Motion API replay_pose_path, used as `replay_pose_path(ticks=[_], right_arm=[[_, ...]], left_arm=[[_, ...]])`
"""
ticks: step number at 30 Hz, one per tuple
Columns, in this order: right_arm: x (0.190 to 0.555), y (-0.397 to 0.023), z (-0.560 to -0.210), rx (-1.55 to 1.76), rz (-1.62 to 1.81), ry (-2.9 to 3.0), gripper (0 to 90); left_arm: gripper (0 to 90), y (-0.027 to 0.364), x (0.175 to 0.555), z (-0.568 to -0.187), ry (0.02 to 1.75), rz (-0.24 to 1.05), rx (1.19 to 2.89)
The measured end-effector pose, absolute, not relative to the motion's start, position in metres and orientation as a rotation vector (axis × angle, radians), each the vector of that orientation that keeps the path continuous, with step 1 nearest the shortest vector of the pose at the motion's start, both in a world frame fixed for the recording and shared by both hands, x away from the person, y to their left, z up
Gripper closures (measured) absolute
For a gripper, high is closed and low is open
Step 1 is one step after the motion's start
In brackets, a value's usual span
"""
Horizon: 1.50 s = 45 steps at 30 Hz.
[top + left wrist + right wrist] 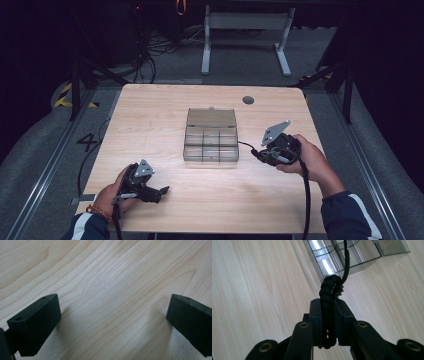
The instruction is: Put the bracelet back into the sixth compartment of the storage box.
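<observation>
Right gripper view: our right gripper (327, 315) clamps black braided cord (327, 293) | clear plastic compartment box (352, 255) just ahead, cord axis twd it | left gripper (113, 322) wide apart, empty, farther.

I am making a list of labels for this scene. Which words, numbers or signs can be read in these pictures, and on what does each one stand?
"4": dark mark on the grey floor, left of the table.
Nothing readable on the clear box, the table or either hand-held gripper.

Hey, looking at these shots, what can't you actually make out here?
- Organizer box contents: high view, too small and glary.
- Braided black cord: its lower end hidden between the right gripper jaws; far end cut off by the top edge.
- Left gripper body: cut off by the bottom edge.
</observation>
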State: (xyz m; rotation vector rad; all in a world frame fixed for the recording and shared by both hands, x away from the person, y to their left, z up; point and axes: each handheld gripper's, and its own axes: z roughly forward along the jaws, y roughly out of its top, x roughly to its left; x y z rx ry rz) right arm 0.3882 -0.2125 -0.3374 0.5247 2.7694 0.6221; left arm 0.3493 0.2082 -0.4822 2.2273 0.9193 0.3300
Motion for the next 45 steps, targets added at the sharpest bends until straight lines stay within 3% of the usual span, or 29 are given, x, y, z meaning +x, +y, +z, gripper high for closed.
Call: replay_pose_path(ticks=[24, 45], right_arm=[[0.42, -0.149, -0.347, 0.422, 0.566, 2.837, 77.9], [0.455, -0.117, -0.383, 0.452, 0.438, 2.9, 77.9]], left_arm=[[0.0, 0.208, 0.349, -0.482, 0.918, 0.33, 2.229], [0.0, 0.208, 0.349, -0.482, 0.919, 0.33, 2.228]])
